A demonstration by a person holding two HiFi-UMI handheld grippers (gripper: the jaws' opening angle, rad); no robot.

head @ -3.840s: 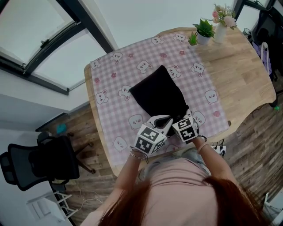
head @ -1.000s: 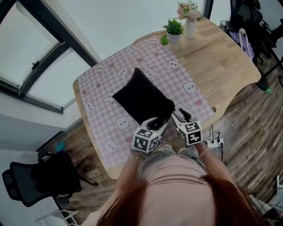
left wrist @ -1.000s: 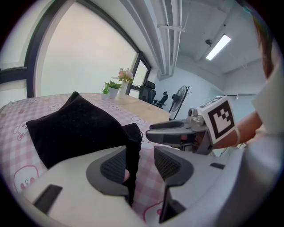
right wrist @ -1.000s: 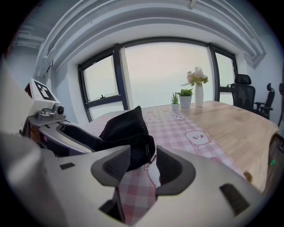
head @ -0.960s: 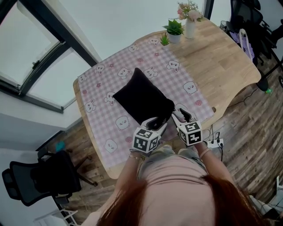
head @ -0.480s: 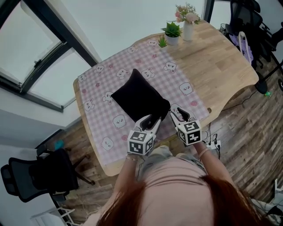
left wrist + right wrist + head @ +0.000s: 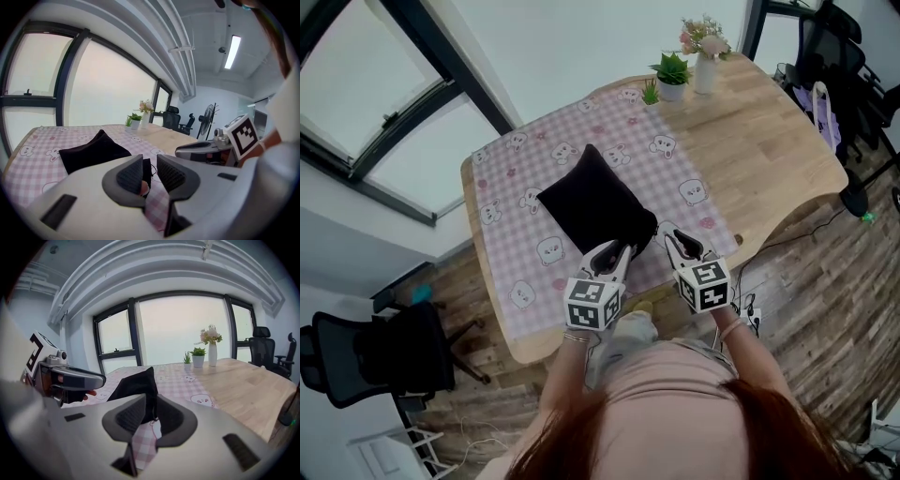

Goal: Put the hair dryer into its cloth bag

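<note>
1. Head view: a pale wooden table (image 7: 769, 141) is carrying a pink checked cloth (image 7: 516, 197) printed with bear faces. Plank flooring (image 7: 825, 281) and a black office chair (image 7: 394, 352) are lying around it. The cloth bag (image 7: 595, 199), black, soft and bulging, is lying directly ahead of the left gripper (image 7: 614, 253) and the right gripper (image 7: 678, 242), its near edge reaching their tips.
2. Left gripper view: the ribbed grey pads (image 7: 129, 176) are standing partly apart, having just been closing. The bag's edge and cord are sitting between them against the left-hand pad, with a gap showing at the other. A broad window (image 7: 108, 89) is glowing ahead.
3. Right gripper view: the jaws, having just been closing, are pinching the bag's black fabric. A potted plant (image 7: 198, 357) and a vase of flowers (image 7: 212, 352) are standing far ahead, to the right.
</note>
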